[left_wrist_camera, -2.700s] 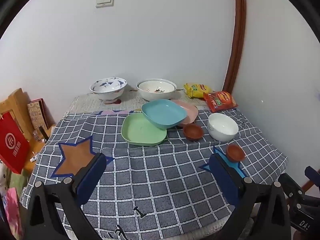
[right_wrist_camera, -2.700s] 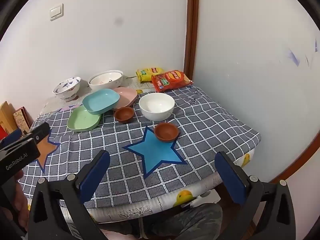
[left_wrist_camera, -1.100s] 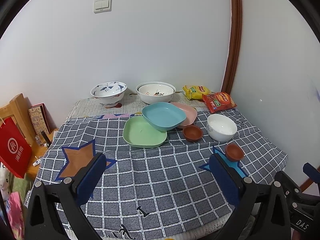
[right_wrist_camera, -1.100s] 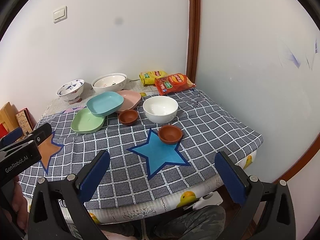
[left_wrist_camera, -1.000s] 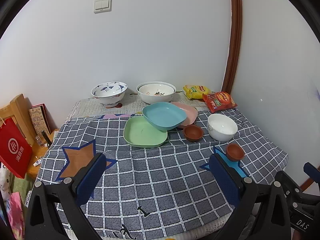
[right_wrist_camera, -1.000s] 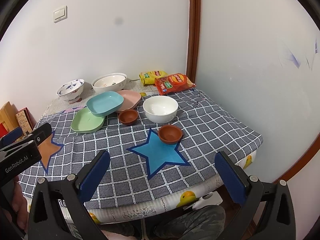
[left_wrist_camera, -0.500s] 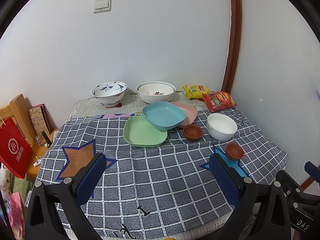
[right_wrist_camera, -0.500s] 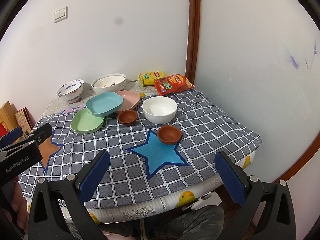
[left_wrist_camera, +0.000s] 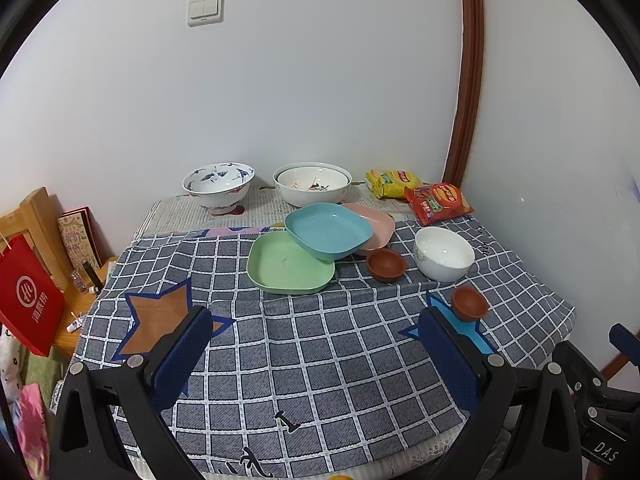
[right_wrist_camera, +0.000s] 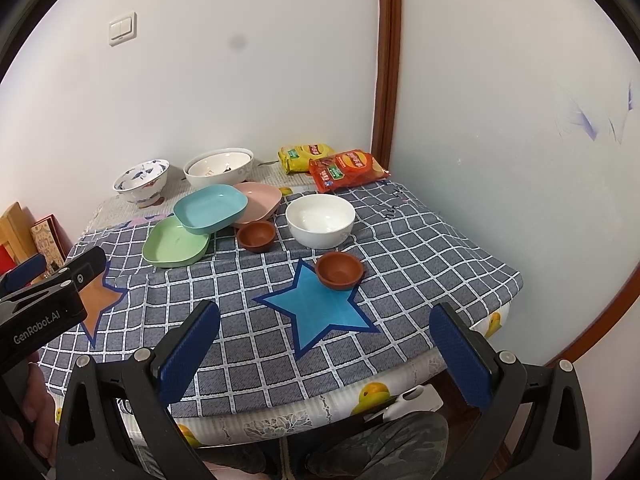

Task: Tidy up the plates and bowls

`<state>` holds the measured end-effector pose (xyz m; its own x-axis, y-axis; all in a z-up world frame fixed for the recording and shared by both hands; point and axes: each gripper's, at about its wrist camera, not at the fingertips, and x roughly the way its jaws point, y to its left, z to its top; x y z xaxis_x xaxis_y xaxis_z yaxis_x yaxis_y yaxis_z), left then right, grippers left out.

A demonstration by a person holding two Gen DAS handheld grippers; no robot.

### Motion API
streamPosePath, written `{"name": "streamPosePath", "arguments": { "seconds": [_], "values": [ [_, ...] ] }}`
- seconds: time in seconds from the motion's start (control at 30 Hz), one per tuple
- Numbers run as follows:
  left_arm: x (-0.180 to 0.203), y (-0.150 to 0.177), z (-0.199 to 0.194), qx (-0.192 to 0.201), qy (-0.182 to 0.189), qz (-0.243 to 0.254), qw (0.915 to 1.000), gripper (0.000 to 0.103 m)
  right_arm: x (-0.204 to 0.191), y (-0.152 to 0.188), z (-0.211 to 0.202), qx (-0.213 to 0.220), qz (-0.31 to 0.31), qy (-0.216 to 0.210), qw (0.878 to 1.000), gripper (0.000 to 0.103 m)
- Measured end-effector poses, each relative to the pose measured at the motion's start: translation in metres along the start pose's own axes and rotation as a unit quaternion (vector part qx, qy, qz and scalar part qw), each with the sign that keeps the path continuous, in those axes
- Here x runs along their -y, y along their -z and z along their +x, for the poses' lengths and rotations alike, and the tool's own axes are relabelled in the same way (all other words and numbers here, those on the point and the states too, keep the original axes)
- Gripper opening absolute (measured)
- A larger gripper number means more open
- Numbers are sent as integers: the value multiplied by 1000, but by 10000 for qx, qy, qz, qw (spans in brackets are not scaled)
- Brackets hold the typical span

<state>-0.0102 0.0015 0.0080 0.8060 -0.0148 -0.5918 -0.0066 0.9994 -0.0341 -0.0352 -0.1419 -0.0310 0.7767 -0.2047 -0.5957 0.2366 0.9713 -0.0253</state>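
Right wrist view: right gripper (right_wrist_camera: 324, 332) wide open, empty; left gripper (left_wrist_camera: 316, 344) too. Blue plate (right_wrist_camera: 211, 208) ahead rests tilted on green plate (right_wrist_camera: 176, 243). Bump could slide it off.

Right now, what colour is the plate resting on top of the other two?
Light blue plate, clearest in the left wrist view.

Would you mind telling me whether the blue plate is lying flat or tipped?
Tipped. The blue plate leans across the green plate and the pink plate, its near-left edge lower than its far-right edge in both views.
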Motion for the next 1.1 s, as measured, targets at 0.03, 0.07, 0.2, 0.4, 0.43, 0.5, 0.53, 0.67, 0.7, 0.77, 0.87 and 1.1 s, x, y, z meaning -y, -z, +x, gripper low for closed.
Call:
{"name": "streamPosePath", "arguments": {
  "seconds": [0.03, 0.07, 0.2, 0.4, 0.43, 0.5, 0.53, 0.67, 0.7, 0.77, 0.87, 1.1],
  "values": [
    [0, 0, 0, 2, -3, -1, 10000, 103, 0, 0, 0, 6, -3, 0, 10000, 103],
    [0, 0, 0, 1, -1, -1, 10000, 103, 1, -1, -1, 6, -3, 0, 10000, 103],
    [-1, 0, -1, 18, 12, -4, 10000, 103, 0, -1, -5, 73, -7, -19, 10000, 103],
    [3, -2, 2, -8, 14, 4, 10000, 103, 0, -1, -8, 109, 4, -43, 9999, 103],
    [4, -2, 2, -16, 12, 2, 10000, 103, 0, -1, -9, 98, 6, -43, 9999, 103],
    [6, -2, 4, -31, 20, 7, 10000, 103, 0, -1, -8, 84, 6, -53, 10000, 103],
    [7, -2, 5, -32, 20, 18, 10000, 103, 0, -1, -8, 79, 9, -57, 10000, 103],
    [12, -2, 8, -44, 47, 42, 10000, 103, 3, -1, -5, 39, 42, -42, 10000, 103],
    [14, -2, 9, -52, 60, 51, 10000, 103, 5, -1, -4, 33, 59, -53, 10000, 103],
    [17, -3, 12, -77, 86, 46, 9999, 103, 7, -1, -2, 11, 88, -80, 9999, 103],
    [23, -5, 18, -111, 154, 69, 9998, 103, 10, 0, 2, -17, 110, -159, 9998, 103],
    [32, -8, 36, -272, 235, 214, 9991, 103, 10, 0, 31, -293, 144, -10, 9995, 103]
  ]
}}
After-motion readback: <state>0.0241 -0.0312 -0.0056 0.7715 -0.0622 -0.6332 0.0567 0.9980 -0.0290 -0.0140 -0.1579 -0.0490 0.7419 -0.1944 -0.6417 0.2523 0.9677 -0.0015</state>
